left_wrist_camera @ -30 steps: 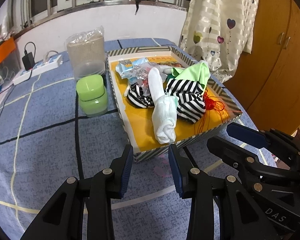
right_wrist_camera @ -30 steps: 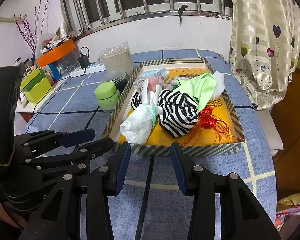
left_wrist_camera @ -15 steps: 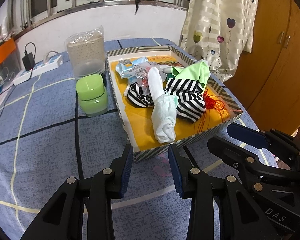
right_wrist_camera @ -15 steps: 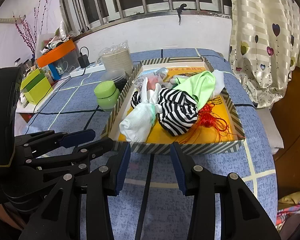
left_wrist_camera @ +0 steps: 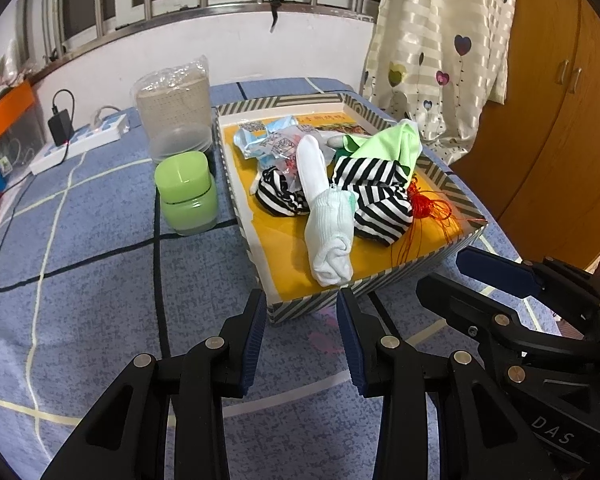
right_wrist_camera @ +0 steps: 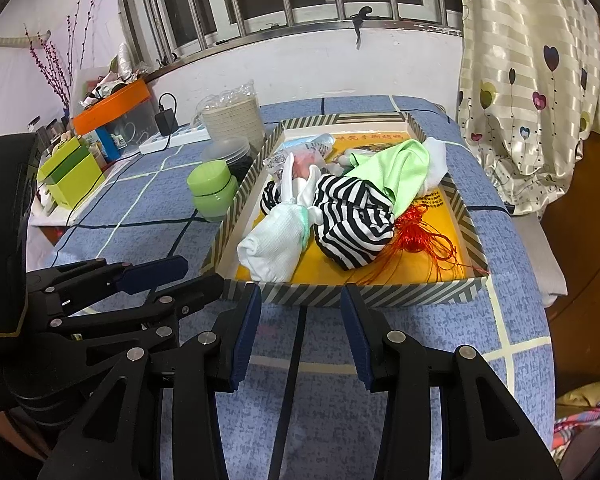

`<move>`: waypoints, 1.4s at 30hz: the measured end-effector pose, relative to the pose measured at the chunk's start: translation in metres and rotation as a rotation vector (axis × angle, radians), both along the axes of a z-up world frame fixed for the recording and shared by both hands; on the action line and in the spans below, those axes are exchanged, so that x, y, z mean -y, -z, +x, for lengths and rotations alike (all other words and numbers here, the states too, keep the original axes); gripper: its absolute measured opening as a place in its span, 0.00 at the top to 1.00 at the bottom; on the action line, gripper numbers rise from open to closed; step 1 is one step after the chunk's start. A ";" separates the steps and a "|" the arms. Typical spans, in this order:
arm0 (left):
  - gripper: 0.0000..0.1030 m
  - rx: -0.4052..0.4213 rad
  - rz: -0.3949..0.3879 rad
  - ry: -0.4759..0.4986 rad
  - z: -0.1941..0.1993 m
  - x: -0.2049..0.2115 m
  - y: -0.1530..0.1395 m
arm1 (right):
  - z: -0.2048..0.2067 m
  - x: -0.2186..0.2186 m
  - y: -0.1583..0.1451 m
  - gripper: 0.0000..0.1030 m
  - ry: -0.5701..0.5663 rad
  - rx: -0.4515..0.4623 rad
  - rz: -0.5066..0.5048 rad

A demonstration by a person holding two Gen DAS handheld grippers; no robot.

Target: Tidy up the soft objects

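A striped-rim box (left_wrist_camera: 436,258) (right_wrist_camera: 364,294) with a yellow floor stands on the blue checked cloth. Inside lie a rolled white sock (left_wrist_camera: 328,224) (right_wrist_camera: 274,242), a black-and-white striped cloth (left_wrist_camera: 376,196) (right_wrist_camera: 352,216), a light green cloth (left_wrist_camera: 396,144) (right_wrist_camera: 396,172), a red tassel cord (left_wrist_camera: 426,204) (right_wrist_camera: 416,234) and plastic packets (left_wrist_camera: 268,140). My left gripper (left_wrist_camera: 300,308) (right_wrist_camera: 196,274) hovers open just before the box's near corner. My right gripper (right_wrist_camera: 300,300) (left_wrist_camera: 440,266) stands open before the box's near wall, to the right of the left one. Nothing sits between either pair of fingers.
A green jar (left_wrist_camera: 186,194) (right_wrist_camera: 214,190) and a bagged stack of cups over clear lids (left_wrist_camera: 174,108) (right_wrist_camera: 232,120) stand left of the box. A power strip with charger (left_wrist_camera: 76,142) lies behind. A curtain (left_wrist_camera: 440,52) and wooden cupboard (left_wrist_camera: 560,120) are on the right.
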State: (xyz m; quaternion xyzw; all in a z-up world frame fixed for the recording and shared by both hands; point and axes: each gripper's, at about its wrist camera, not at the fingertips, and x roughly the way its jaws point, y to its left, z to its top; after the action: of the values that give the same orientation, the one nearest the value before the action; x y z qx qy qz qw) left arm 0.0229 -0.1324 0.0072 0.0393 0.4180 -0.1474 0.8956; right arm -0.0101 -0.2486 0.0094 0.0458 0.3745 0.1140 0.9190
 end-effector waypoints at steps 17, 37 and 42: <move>0.66 0.002 -0.007 -0.009 -0.002 -0.003 0.001 | -0.003 0.000 0.001 0.59 -0.001 0.001 -0.003; 0.66 -0.011 -0.017 -0.009 0.000 -0.006 0.003 | -0.002 -0.003 0.001 0.59 -0.001 -0.002 -0.008; 0.66 -0.006 -0.011 -0.009 -0.001 -0.006 0.004 | -0.002 -0.004 0.001 0.59 -0.001 -0.002 -0.009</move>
State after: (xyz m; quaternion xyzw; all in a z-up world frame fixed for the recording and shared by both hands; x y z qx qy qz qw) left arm 0.0219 -0.1268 0.0035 0.0322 0.4200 -0.1456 0.8952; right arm -0.0122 -0.2449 0.0079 0.0416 0.3758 0.1127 0.9189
